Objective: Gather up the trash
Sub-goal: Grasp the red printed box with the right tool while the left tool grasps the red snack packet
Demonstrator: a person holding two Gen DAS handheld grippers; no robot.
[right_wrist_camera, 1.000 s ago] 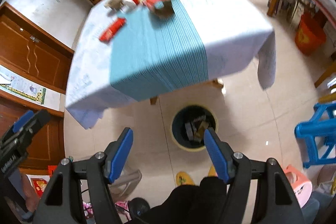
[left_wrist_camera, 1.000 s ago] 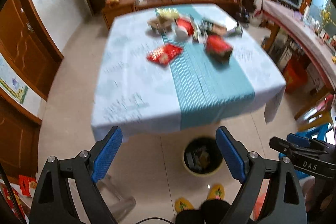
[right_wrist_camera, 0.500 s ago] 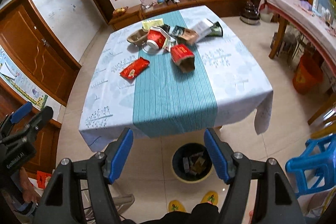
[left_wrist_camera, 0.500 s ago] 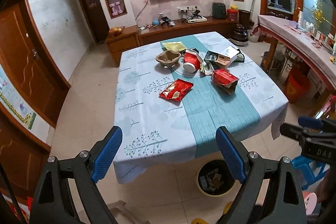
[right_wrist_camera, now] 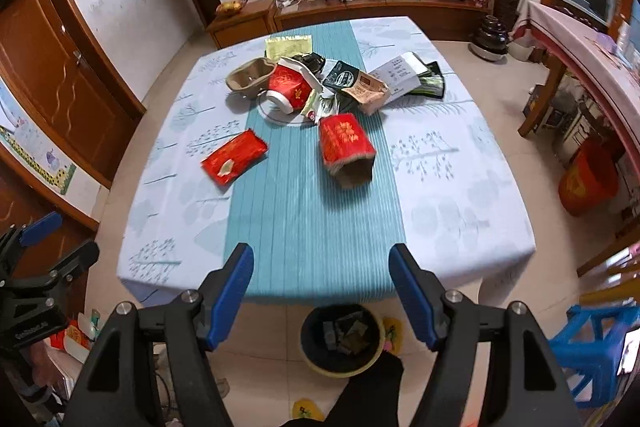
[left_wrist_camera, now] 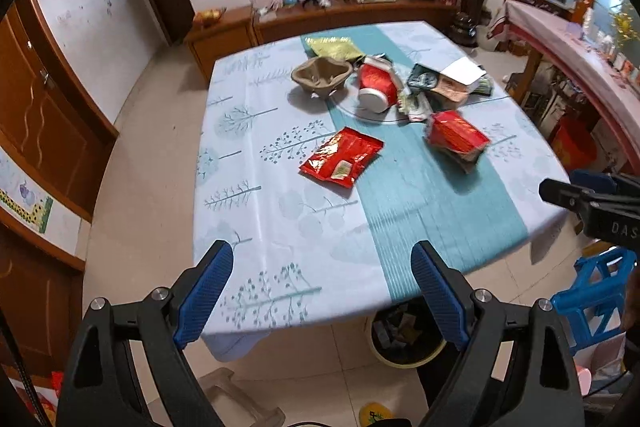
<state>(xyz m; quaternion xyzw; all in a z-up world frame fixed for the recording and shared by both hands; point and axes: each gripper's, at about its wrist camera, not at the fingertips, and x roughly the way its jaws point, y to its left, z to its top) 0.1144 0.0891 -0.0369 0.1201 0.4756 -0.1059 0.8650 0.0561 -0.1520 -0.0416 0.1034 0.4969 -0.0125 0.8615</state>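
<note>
The trash lies scattered on the bench (right_wrist_camera: 460,211), in the upper middle of both views. Nearest the lower edge of the heap is a flat red snack packet (left_wrist_camera: 341,159) (right_wrist_camera: 234,161), lying on the pale cloth just left of the teal runner (right_wrist_camera: 316,227). To its right, on the runner, a red paper bag (left_wrist_camera: 456,137) (right_wrist_camera: 346,143) lies on its side with its open mouth turned toward the camera. Above these a red paper cup (left_wrist_camera: 376,87) (right_wrist_camera: 289,87) is tipped over on a clear round plate, and a brown pulp cup tray (left_wrist_camera: 322,75) (right_wrist_camera: 249,77) sits just left of it. A yellow-green foil pouch (left_wrist_camera: 332,45) (right_wrist_camera: 289,45) lies at the far end of the runner. Right of the cup is a cluster of dark and brown wrappers with a white leaflet (right_wrist_camera: 396,71) on top.

On the floor at the lower centre, under the near edge of the bench, stands a trash bin (left_wrist_camera: 404,335) (right_wrist_camera: 343,341) with dark scraps already inside.

The left claw (left_wrist_camera: 322,297) hangs over the near edge of the bench, its blue pads wide apart and nothing between them. The right claw (right_wrist_camera: 320,295) likewise stands open and empty, above the near end of the runner and the bin. Each claw shows at the edge of the other's view. A blue plastic stool (right_wrist_camera: 592,343) stands at lower right.
</note>
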